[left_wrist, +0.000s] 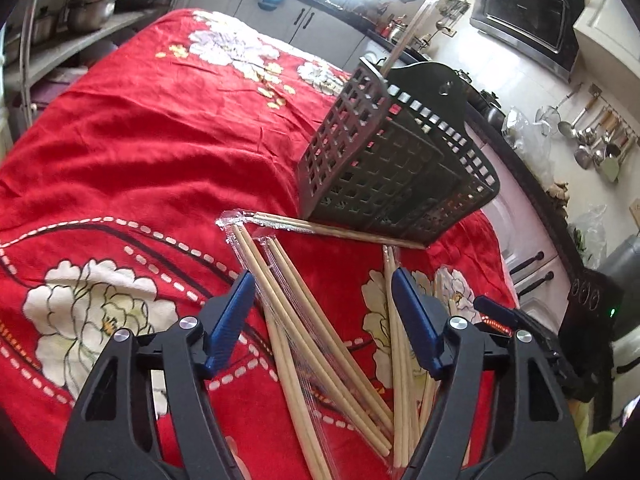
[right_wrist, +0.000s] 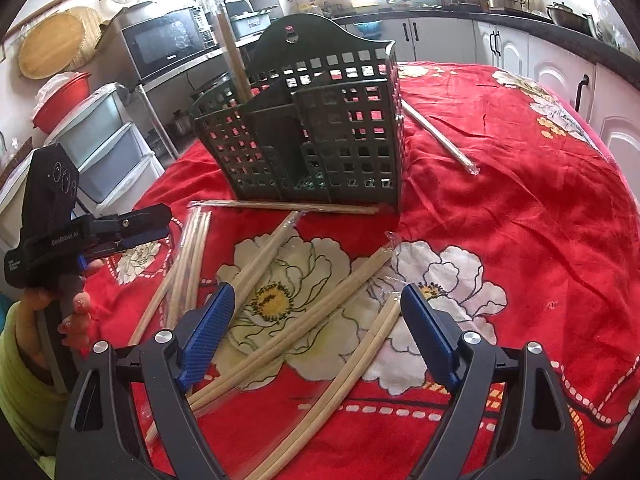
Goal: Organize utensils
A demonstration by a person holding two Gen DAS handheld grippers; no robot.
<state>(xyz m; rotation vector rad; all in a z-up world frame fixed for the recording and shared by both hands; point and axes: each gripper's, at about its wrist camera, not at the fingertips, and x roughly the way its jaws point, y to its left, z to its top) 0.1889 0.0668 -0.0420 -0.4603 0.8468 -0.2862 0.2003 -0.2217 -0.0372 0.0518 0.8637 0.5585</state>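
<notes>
Wrapped chopstick pairs (right_wrist: 304, 320) lie scattered, crossing each other, on the red floral tablecloth (right_wrist: 520, 184), just in front of a dark green slotted utensil caddy (right_wrist: 312, 128). One pair (right_wrist: 288, 206) lies along the caddy's base, another (right_wrist: 438, 138) beside its right wall. One wrapped pair (right_wrist: 232, 52) stands upright inside the caddy. Left gripper (left_wrist: 320, 304) is over the pile, blue pads (left_wrist: 230, 316) spread on either side of a wrapped pair, not pressing on it. Right gripper (right_wrist: 316, 324) hangs over other pairs, fingers wide apart, gripping nothing. A hand (right_wrist: 72, 312) holds the left gripper's handle. Microwave (right_wrist: 168, 44) and kitchen cabinets (right_wrist: 512, 48) behind.
</notes>
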